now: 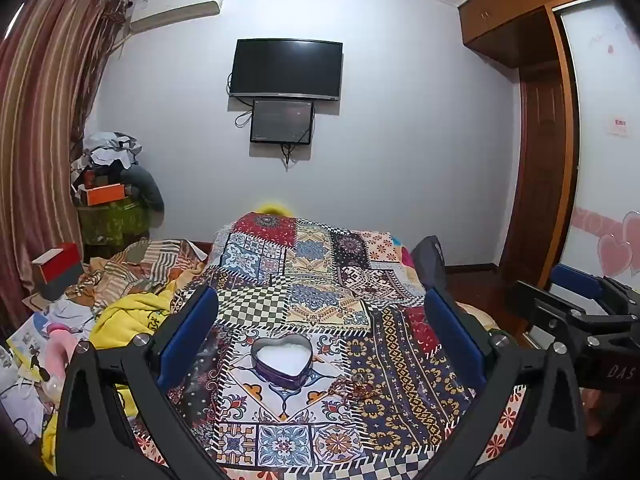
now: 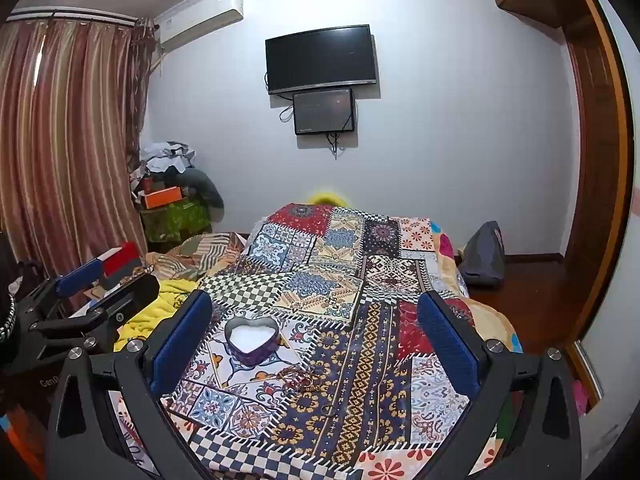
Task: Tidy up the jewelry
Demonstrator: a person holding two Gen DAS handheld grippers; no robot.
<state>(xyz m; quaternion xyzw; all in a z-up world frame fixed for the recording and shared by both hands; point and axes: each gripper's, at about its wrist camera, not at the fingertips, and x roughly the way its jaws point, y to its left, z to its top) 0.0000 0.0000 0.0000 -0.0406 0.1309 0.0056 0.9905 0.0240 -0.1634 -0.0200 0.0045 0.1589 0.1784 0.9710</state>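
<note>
Tools hang side by side above a bed [image 1: 256, 304] covered in a patchwork quilt [image 1: 320, 280]. Left tool [image 1: 320, 336] has its blue-padded fingers [image 1: 188, 332] spread wide, with nothing between them and nothing touching the pads. Right tool [image 2: 316, 340] is likewise spread wide and holds nothing; its pads [image 2: 448, 344] stand clear of the quilt.

Between the left tool's fingers, on the quilt, sits a heart-shaped tin [image 1: 283, 360], open at the top, with a purple wall and a white inside. In the right view the tin [image 2: 253, 340] lies just beside the left-hand pad, toward the near left of the bed.

Jewelry [image 1: 354, 386] lies loose on the quilt just right of the tin and a little nearer the camera: a small tangle of thin chain and reddish pieces, hard to pick out against the busy print. From the right view the same tangle [image 2: 298, 380] shows near the tin but apart from it, and a small ring [image 2: 327, 409] lies nearer still, by itself. Neither tool touches any of it.

Each tool shows at the edge of the other's view: the right one [image 1: 576, 300] at the far right, the left one [image 2: 100, 284] at the far left.

A TV [image 1: 286, 69] hangs on the far wall, and striped curtains [image 1: 36, 120] hang at the left.
</note>
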